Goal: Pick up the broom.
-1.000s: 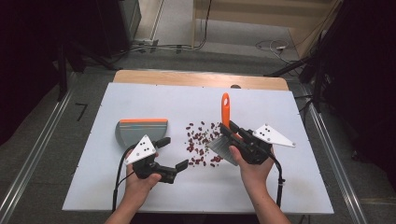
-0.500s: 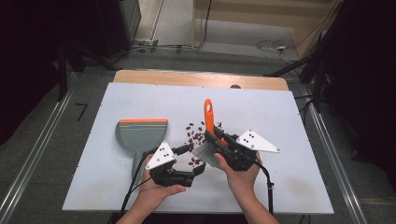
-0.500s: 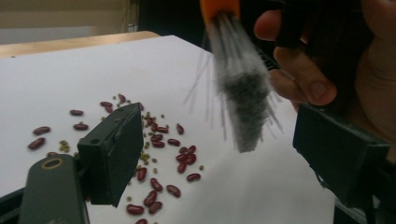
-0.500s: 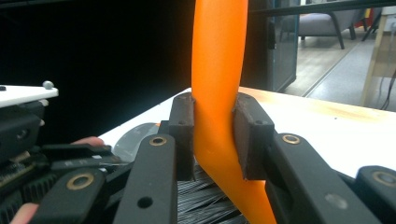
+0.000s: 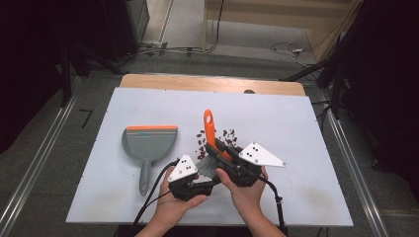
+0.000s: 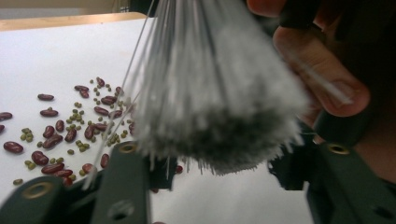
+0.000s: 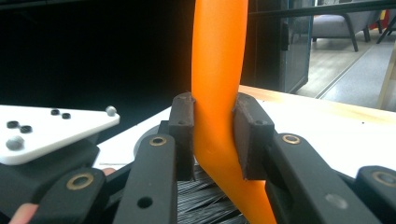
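The right gripper is clamped on the orange handle of a hand brush; in the right gripper view both black pads press the handle's sides at the centre of the frame, and the brush's dark bristles show at the bottom between the jaws. In the high view the right gripper sits at lower centre, with the handle rising towards the upper middle of the table.

The left gripper lies at lower centre of the high view, just left of the right gripper and close against it. Its jaws have just been closing. In the left gripper view the grey bristle head of the brush hangs between the two jaws; the left jaw at lower left meets stray bristle tips, but firm pressure from the pads on the bristles cannot be confirmed, so the jaws read as partly apart around the bristles.

Red kidney beans and small green mung beans are scattered on the white table surface at left of the left gripper view. In the high view the bean scatter lies at centre, just beside the brush handle.

A grey dustpan with an orange front edge rests at centre left of the high view, apart from both grippers, handle pointing to the lower edge
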